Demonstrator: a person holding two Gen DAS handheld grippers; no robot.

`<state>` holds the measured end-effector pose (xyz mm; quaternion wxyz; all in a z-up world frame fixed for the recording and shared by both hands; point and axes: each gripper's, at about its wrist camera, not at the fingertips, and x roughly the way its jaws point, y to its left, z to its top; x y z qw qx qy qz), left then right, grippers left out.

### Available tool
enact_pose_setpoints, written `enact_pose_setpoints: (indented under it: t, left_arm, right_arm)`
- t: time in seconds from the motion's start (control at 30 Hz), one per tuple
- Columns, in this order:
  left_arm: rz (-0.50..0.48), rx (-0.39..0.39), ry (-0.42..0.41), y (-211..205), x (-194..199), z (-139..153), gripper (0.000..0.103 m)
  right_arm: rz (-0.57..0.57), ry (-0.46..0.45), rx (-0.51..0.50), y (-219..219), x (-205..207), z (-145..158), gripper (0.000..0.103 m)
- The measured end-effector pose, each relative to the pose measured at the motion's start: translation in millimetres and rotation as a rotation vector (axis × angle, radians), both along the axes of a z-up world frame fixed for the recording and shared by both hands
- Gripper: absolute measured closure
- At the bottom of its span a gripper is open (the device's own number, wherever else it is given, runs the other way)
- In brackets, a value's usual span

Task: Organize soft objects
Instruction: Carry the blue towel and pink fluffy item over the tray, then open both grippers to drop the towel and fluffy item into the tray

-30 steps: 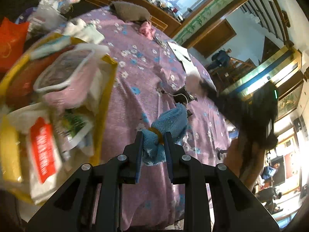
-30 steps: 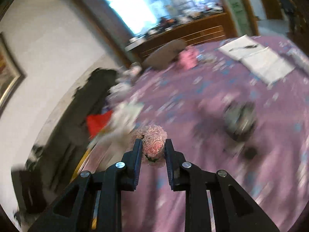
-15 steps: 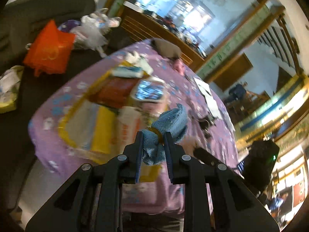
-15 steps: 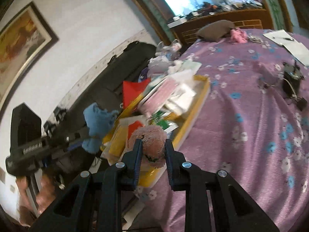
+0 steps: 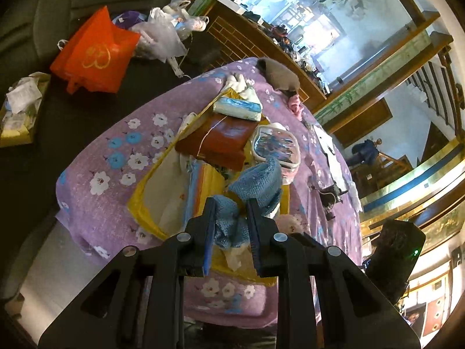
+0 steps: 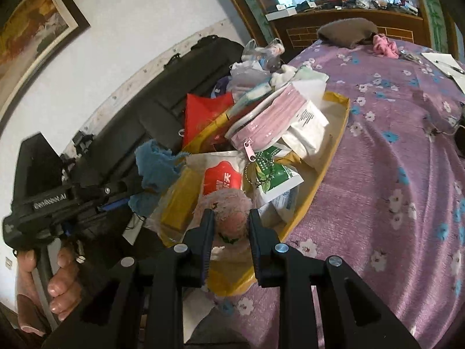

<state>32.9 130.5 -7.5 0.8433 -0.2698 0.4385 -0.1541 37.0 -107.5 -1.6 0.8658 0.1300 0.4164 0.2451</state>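
The black body of the left tongs [image 6: 43, 200] carries mirrored lettering, not surely readable.

**Both grippers swinging from open tablecloth to over the yellow tray**

Left wrist view: the yellow tray [image 5: 145, 203] is shifting from the far left edge of the frame into the centre, now lying directly behind the blue cloth [image 5: 255, 186]. The orange bag [image 5: 93, 58] is entering at upper left.

Right wrist view: motion blur is clearing. The tray is arriving at frame centre behind the pink plush [image 6: 229, 212]. The left gripper [image 6: 139, 186] is appearing at left, closer to the tray.
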Motion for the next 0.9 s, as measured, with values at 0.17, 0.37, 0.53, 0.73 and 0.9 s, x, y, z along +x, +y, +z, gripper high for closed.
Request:
enact_pose_setpoints:
  t: [0.17,0.37,0.53,0.73,0.9]
  left_arm:
    - [-0.021,0.036,0.032,-9,23,-15,0.082]
    - [-0.018,0.081,0.025,-14,34,-29,0.078]
    - [-0.044,0.069,0.001,-13,30,-29,0.071]
    - [-0.036,0.090,-0.110,-10,5,-2,0.035]
    - [0.031,0.323,-0.211,-36,-22,23,0.035]
  right_arm:
    - [0.020,0.023,-0.065,15,7,-12,0.080]
    - [0.035,0.024,-0.098,22,14,-19,0.077]
    - [0.042,0.035,-0.066,18,14,-15,0.066]
    - [0.043,-0.004,-0.028,9,-6,1,0.043]
    - [0.017,-0.008,-0.024,7,-24,4,0.043]
